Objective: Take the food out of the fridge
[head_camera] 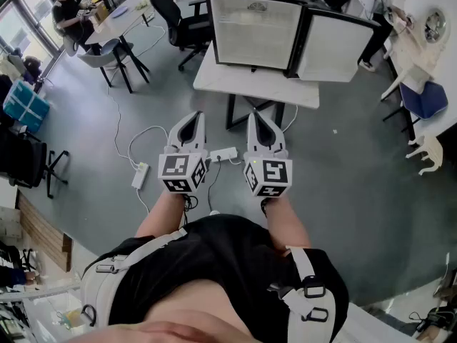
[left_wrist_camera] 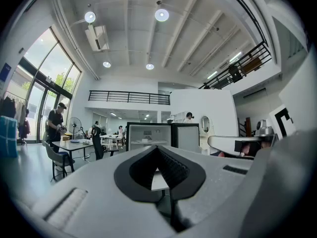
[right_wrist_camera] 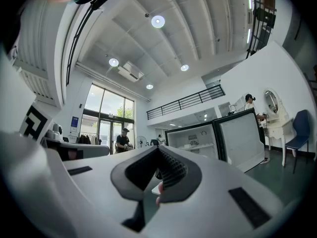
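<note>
With the left claw (head_camera: pixel 191 120) and right claw (head_camera: pixel 258 120) both closed, empty and level, apparently staged for approach, the open fridge (head_camera: pixel 257 31) stands on the tabletop (head_camera: pixel 250 86) at 12 o'clock, well apart, its food too small to identify.

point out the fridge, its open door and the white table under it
fridge (head_camera: pixel 255 33): head view, inside its open compartment
fridge door (head_camera: pixel 337 48): head view, middle of its inner face
white table (head_camera: pixel 264 88): head view, bare top in front of the fridge
</note>
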`<state>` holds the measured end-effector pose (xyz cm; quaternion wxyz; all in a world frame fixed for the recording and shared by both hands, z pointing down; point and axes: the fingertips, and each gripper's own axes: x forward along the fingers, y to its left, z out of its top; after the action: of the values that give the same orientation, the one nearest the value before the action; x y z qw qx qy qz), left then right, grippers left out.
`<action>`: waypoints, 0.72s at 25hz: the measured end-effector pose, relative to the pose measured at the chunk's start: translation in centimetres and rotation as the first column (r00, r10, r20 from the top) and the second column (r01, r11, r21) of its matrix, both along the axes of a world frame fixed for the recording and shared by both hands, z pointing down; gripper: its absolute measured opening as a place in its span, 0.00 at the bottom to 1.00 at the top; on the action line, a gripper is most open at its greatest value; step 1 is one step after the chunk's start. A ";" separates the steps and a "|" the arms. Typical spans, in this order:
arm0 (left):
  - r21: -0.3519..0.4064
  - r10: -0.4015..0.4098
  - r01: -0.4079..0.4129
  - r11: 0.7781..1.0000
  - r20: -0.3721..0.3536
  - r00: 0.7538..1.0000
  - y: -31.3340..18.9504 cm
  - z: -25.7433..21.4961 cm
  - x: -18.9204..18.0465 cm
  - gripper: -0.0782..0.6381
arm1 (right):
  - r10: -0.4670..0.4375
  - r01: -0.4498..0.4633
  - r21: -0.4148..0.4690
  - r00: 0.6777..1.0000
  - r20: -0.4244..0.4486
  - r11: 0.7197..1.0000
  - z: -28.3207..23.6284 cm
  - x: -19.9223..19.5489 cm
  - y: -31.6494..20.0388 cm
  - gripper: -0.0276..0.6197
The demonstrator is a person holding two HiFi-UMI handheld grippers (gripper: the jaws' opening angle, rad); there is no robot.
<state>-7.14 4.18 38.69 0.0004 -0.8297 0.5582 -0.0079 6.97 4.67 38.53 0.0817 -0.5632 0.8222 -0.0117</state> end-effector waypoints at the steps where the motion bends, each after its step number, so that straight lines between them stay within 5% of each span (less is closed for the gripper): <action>1: 0.003 0.000 0.000 1.000 0.000 1.000 -0.2 -0.1 0.1 0.11 | 0.003 -0.003 -0.002 1.000 0.003 1.000 -0.1 0.1 -0.2 0.05; 18: 0.022 0.036 -0.036 0.999 -0.026 0.999 -3.5 0.3 -4.4 0.11 | 0.030 -0.030 0.019 1.000 0.005 0.999 -0.3 -4.8 -3.2 0.05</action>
<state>-11.57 0.64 38.95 0.0021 -0.8395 0.5432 0.0089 2.17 1.50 38.27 0.0890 -0.5746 0.8136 -0.0039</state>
